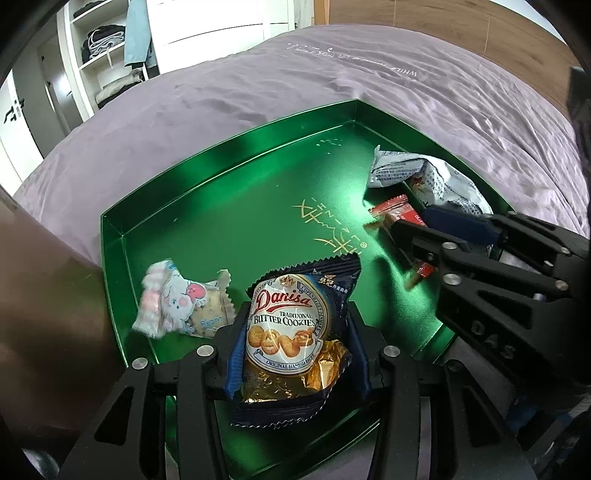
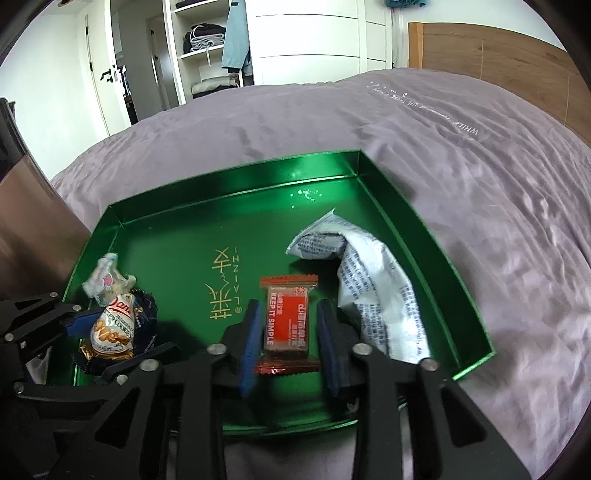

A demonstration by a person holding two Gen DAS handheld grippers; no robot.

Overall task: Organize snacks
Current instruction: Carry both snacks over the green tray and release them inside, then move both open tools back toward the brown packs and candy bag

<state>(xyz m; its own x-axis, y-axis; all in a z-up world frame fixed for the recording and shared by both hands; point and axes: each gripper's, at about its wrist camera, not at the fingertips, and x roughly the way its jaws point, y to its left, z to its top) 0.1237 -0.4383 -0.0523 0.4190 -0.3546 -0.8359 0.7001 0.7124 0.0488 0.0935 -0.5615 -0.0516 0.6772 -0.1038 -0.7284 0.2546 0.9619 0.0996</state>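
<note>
Cookie pack (image 1: pixel 295 325) clamped betw. left gripper (image 1: pixel 295 354) pads — red snack (image 2: pixel 286 319) inside right gripper (image 2: pixel 290 345), gapped.

A tray (image 2: pixel 388 192) lies on the bed (image 2: pixel 480 166). In the tray, a cookie packet (image 1: pixel 291 328) sits at the near left, between the pads of the left tongs (image 1: pixel 295 354), with a small biscuit packet (image 1: pixel 177 299) just to its left. At the right, a wrapped bar (image 2: pixel 286 321) lies between the fingers of the right tongs (image 2: pixel 290 343); a crumpled pouch (image 2: pixel 369 288) lies to its right, by the tray's right wall. A wardrobe (image 2: pixel 303 33) stands beyond the bed.
</note>
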